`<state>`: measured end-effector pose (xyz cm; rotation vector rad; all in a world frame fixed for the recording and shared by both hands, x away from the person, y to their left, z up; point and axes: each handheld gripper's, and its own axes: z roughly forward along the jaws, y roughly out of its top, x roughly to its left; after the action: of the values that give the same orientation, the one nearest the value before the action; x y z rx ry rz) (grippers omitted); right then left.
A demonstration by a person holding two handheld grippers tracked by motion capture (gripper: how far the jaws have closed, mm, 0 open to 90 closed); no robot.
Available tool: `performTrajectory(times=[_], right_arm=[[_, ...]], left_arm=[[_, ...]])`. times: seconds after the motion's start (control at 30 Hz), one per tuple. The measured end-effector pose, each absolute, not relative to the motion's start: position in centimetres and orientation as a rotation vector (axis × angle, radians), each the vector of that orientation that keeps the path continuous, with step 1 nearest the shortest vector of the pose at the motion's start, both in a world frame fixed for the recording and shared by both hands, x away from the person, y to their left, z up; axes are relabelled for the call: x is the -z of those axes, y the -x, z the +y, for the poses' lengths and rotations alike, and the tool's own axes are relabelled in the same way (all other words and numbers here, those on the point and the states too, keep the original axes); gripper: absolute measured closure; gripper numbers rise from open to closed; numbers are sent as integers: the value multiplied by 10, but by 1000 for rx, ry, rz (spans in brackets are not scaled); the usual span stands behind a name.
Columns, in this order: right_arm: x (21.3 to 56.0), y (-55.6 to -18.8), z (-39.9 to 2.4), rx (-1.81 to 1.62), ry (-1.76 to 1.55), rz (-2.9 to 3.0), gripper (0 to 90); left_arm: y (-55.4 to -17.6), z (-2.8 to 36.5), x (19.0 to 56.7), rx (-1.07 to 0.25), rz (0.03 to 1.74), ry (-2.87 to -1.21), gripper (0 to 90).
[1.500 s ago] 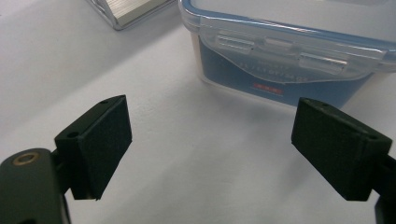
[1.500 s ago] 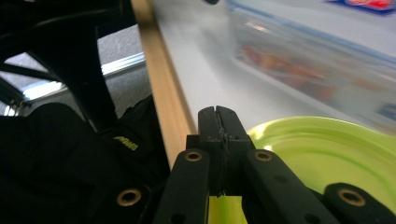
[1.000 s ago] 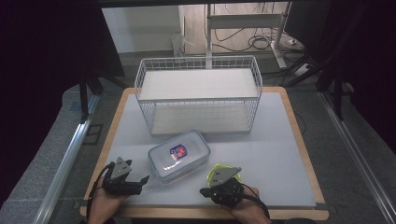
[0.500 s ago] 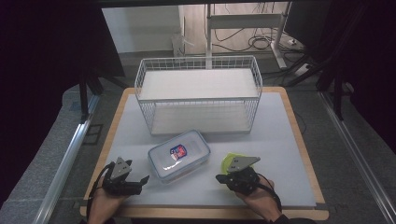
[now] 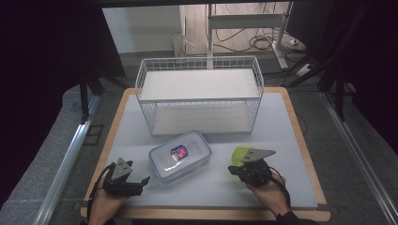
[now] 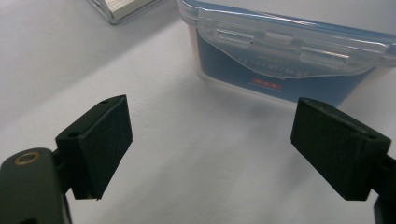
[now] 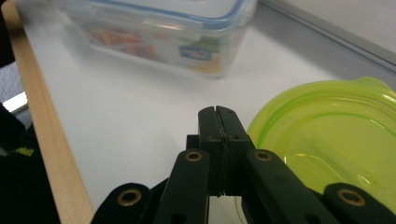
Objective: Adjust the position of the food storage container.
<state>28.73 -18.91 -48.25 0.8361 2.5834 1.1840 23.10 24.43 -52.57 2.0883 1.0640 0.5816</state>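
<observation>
The clear lidded container (image 5: 179, 156) is located on the desk (image 5: 281, 140) near the middle of its front edge, in front of the wire basket (image 5: 199, 96). The left tongs (image 5: 142, 180) are held near the front left corner, just left of the container, with the jaws spread wide and nothing between them. The right tongs (image 5: 231, 169) are fully closed on nothing, positioned beside the green lid (image 7: 327, 135), which lies right of the container.
</observation>
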Motion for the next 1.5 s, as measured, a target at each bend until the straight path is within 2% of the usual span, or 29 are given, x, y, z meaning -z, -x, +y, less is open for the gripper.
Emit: performTrajectory(times=[0.27,0.5,0.93,1.37,1.43,1.5], right_arm=[[483,-299,-206,-1188,-923,2532,900],[476,-298,-195,-1190,-876,2530,900],[478,-323,-188,-1104,-882,2494,900],[476,-332,-234,-1062,-1025,2400,900],[476,-331,-236,-1057,-1042,2388,900],[475,-328,-231,-1051,-1011,2392,900]], left_arm=[[-231,244,526,-583,1064,-2089,128],[-231,244,526,-583,1064,-2091,128],[-232,244,526,-578,1066,-2092,128],[-232,245,526,-554,1090,-2070,130],[-231,245,525,-549,1097,-2070,153],[-230,245,522,-545,1105,-2062,250]])
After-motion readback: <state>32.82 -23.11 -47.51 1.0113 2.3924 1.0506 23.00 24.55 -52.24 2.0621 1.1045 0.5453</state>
